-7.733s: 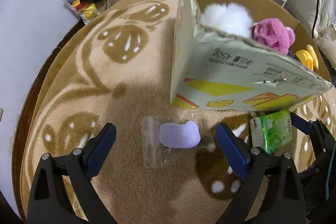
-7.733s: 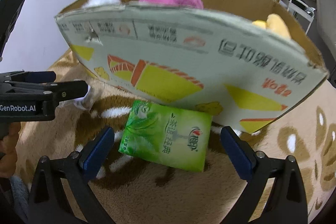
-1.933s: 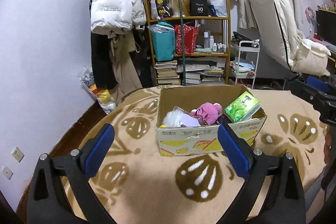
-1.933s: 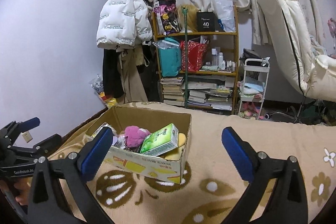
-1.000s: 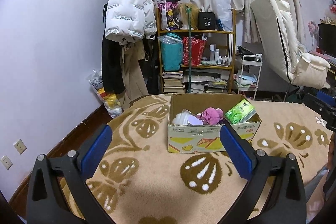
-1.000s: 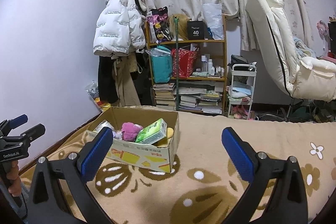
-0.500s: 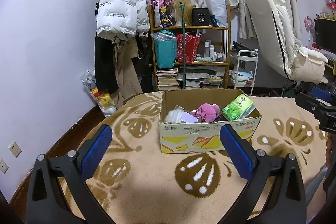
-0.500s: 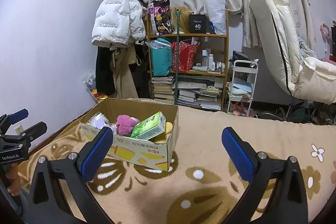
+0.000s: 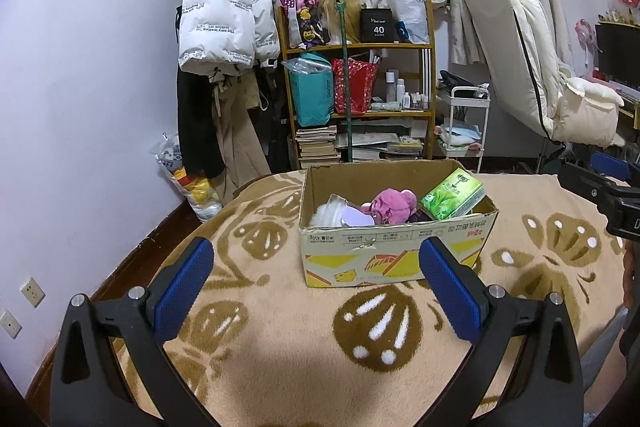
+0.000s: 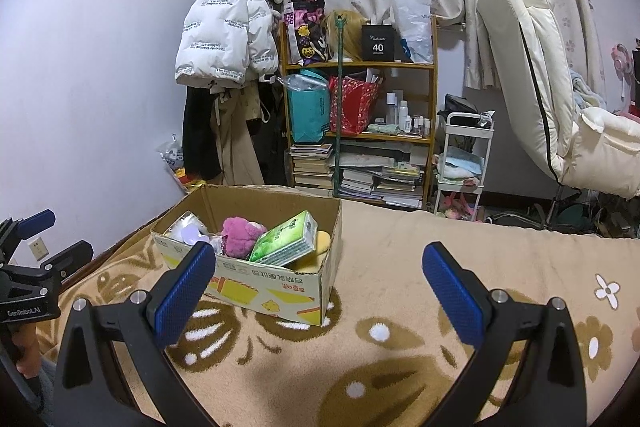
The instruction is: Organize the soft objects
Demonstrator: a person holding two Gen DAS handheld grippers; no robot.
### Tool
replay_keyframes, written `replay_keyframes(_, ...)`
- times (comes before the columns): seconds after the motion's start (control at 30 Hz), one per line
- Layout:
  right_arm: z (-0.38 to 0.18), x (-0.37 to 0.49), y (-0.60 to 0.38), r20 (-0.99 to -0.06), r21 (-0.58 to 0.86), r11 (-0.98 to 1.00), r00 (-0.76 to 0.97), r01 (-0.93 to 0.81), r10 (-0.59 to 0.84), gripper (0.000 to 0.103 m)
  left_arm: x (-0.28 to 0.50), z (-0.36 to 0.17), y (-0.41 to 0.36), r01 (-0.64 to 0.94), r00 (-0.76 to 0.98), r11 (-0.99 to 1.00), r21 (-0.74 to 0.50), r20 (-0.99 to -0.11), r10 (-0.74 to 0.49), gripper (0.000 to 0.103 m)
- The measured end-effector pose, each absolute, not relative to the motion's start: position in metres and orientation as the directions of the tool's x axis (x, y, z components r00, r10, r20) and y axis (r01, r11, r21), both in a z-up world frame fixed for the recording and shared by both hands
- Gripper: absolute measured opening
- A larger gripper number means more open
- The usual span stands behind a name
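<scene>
My tongs' pads (image 9: 185,285) blue. Ahead: tan box (image 9: 394,247) with yellow-orange print, pink plush (image 9: 387,205), green tissue pack (image 9: 452,194). Beige blanket (image 9: 280,339), brown motifs.

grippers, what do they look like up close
Both the left gripper and the right gripper have matte black plastic arms with silver bolts, each ending in a blue, finely textured pad. Seen from the right wrist view, the left one bears white "GenRobot.AI" lettering.

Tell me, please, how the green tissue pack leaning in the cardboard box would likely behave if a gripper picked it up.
The green tissue pack looks like soft plastic wrap over tissues, so it would probably squash and feel light. Its glossy film may be slippery. It rests tilted on the toys in the cardboard box, so a nudge could slide it.
</scene>
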State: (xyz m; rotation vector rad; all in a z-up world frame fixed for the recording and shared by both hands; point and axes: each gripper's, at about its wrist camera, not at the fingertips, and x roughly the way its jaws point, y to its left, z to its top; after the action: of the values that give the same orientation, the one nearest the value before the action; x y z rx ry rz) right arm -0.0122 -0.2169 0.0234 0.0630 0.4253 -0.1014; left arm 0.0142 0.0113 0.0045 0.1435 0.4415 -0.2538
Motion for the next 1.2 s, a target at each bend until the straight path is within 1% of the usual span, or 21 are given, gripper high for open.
replay_keyframes(0.4, 0.0227, -0.0115, -0.2178, -0.414, 0.040, 0.993, 0.906, 0.111, -0.085, 0.103, 0.0127, 0.0040, 0.0135, 0.259, 0.883, 0.962, 0.087, -0.425, -0.200, 0.102)
replay_keyframes(0.53, 0.0230, -0.0126, -0.2181, -0.414, 0.041, 0.993, 0.906, 0.111, -0.085, 0.103, 0.0146, 0.0042, 0.0156, 0.282, 0.868, 0.957, 0.068, -0.443, -0.224, 0.102)
replay_keyframes(0.8, 0.0217, -0.0124, -0.2173, -0.417, 0.039, 0.992, 0.904, 0.121, -0.094, 0.103, 0.0131, 0.0080, 0.0182, 0.252, 0.886, 0.965, 0.075, -0.419, -0.199, 0.102)
replay_keyframes(1.2, 0.0218, -0.0128, -0.2182, -0.415, 0.037, 0.992, 0.905, 0.120, -0.094, 0.103, 0.0124, 0.0057, 0.0177, 0.256, 0.883, 0.964, 0.078, -0.425, -0.200, 0.102)
